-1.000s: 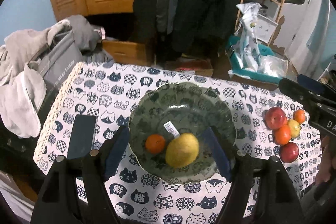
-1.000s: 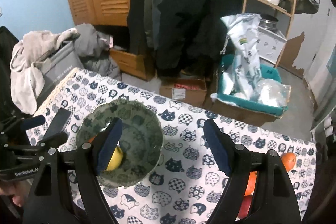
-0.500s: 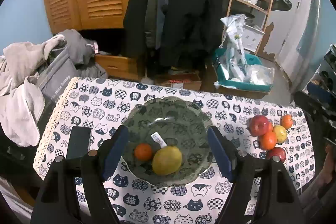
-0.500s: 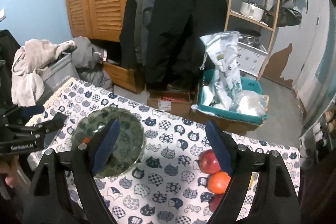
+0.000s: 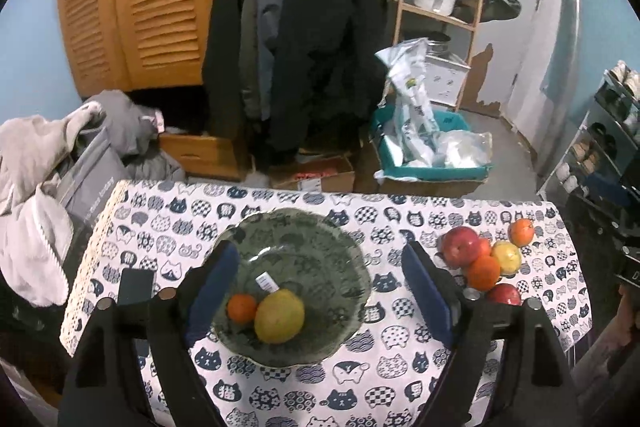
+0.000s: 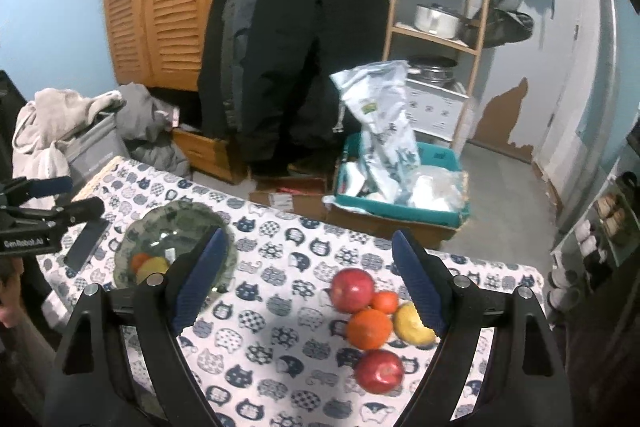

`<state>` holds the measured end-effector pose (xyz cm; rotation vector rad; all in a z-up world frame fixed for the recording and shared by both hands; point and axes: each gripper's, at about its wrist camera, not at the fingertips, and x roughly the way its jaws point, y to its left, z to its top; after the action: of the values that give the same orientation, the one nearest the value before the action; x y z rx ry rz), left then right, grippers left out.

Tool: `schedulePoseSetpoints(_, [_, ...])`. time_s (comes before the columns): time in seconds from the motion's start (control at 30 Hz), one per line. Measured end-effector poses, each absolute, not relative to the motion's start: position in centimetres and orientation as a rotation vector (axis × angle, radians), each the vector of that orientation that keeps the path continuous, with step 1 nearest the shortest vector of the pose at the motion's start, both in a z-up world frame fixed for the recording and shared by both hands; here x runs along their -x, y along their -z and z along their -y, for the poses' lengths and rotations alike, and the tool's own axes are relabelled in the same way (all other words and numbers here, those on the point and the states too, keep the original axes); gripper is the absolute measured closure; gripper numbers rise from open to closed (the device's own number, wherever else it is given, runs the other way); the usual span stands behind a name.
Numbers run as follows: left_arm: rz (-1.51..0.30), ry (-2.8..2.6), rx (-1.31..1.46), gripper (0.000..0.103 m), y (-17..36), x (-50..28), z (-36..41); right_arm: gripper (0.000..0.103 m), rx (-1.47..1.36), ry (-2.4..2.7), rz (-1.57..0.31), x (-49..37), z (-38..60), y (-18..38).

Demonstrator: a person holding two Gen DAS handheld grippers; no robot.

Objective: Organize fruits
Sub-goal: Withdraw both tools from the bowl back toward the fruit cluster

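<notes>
A dark green patterned bowl point(image 5: 320, 239) sits on the cat-print tablecloth point(image 5: 168, 227) and holds a small orange point(image 5: 241, 307) and a yellow pear-like fruit point(image 5: 279, 315). My left gripper point(image 5: 320, 287) is open and empty, above the bowl. Loose fruit lies at the table's right: a large red apple point(image 6: 352, 289), an orange point(image 6: 369, 329), a small tangerine point(image 6: 385, 301), a yellow fruit point(image 6: 412, 325) and a second red apple point(image 6: 379, 371). My right gripper point(image 6: 310, 279) is open and empty, above and just left of this pile. The bowl point(image 6: 180, 223) lies to its left.
A dark phone point(image 5: 135, 286) lies on the table left of the bowl. Clothes and a grey bag point(image 5: 60, 163) are piled beyond the left edge. Behind the table are hanging coats point(image 5: 304, 27), a cardboard box, a teal bin point(image 6: 400, 203) and a wooden shelf point(image 6: 440, 7).
Both grippers have risen and pulled back from the table. The right gripper has swung right, from over the bowl to over the loose fruit. Both stay open and empty.
</notes>
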<state>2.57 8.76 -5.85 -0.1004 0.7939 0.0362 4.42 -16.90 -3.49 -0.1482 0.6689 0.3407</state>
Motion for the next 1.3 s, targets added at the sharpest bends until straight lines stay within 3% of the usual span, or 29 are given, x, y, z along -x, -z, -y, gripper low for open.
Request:
schedulePoseSetpoints(0.57, [-0.776, 0.098, 0.055, 0.017, 5.0, -4.0, -2.0, 0.019, 0.066, -0.183, -0.71, -3.8, 25.8, 4.8])
schedulePoseSetpoints(1.3, [-0.841, 0.229, 0.015, 0.017, 8.2, -6.6, 5.2, 0.019, 0.016, -0.093, -0.816, -3.8, 31.2, 8.9])
